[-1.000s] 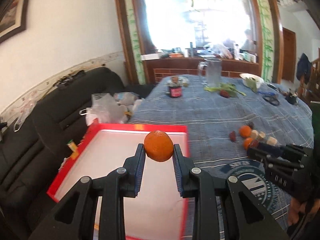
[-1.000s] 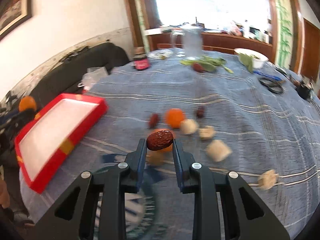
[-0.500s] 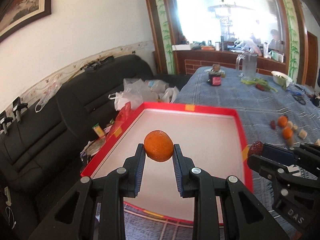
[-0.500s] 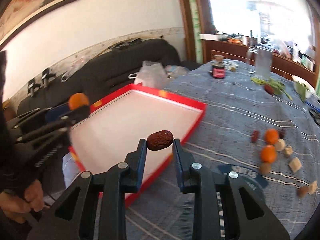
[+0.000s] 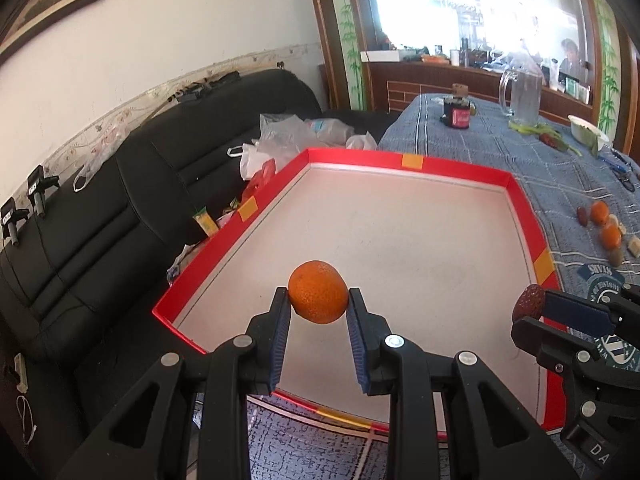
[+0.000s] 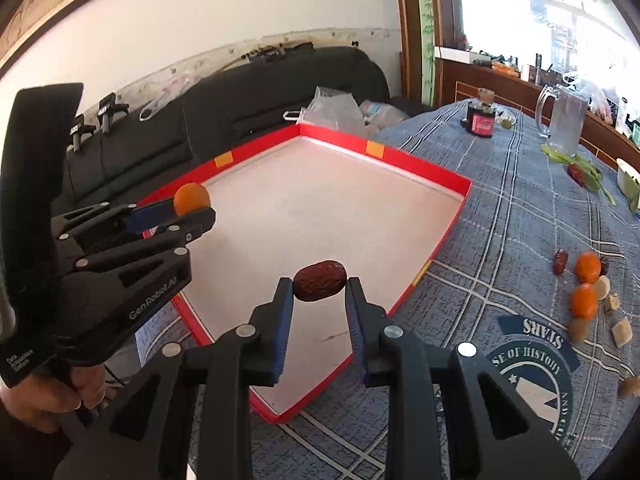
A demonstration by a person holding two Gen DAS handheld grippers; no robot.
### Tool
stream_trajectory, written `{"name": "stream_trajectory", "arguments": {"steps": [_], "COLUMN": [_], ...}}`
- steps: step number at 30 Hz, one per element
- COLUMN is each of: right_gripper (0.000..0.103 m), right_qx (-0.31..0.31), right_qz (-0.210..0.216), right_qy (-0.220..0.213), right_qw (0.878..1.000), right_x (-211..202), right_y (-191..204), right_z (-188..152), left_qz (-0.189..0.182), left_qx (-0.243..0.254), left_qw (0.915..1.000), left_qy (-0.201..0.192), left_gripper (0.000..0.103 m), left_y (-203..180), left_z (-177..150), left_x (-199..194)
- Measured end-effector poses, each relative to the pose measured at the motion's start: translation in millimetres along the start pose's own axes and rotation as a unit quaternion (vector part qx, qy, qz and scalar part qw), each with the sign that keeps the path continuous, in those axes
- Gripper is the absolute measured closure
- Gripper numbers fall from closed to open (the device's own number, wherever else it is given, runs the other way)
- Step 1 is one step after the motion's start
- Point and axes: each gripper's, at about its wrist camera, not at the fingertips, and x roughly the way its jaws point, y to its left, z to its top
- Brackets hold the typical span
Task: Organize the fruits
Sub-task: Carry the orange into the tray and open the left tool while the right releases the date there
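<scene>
Left wrist view: left gripper point(image 5: 318, 300) pinches the orange point(image 5: 318, 297) above the red tray point(image 5: 408, 160), near its front-left part. Right gripper point(image 6: 319, 286) pinches a dried date point(image 6: 319, 280), long axis across the fingers, over the tray's near-right edge. Both fruits hang directly above the tray floor, so next move is prob. straight down.

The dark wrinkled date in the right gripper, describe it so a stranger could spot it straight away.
Find the big red-rimmed tray with the pale floor at the edge of the blue plaid tablecloth. Above its near corner, the right gripper pinches a dark brown, wrinkled oval date. The left gripper holds a smooth round orange tangerine instead.
</scene>
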Motion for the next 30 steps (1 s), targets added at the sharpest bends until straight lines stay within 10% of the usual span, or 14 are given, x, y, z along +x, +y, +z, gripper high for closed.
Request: {"name": "stream_trajectory", "arguments": {"steps": [13,30], "right_gripper": [0.074,0.061], "right_qx": [0.008,0.08], "right_qz": [0.007,-0.035], "right_qy": [0.028,-0.03], "right_qw": [1.0,0.996], "right_x": [6.4,-39.5], "right_y": [-7.1,-79.6], "right_z": [-5.8,-18.9], "left_qz": [0.034,0.047], "left_qx": [0.007,0.031], "left_qw": [0.9994,0.9984], "left_qy": [-0.005,-0.005], "left_gripper": [0.031,0.022], "left_y": [-6.8,-37.5], "left_z": [0.5,4.3], "left_x": [-2.8,-10.3]}}
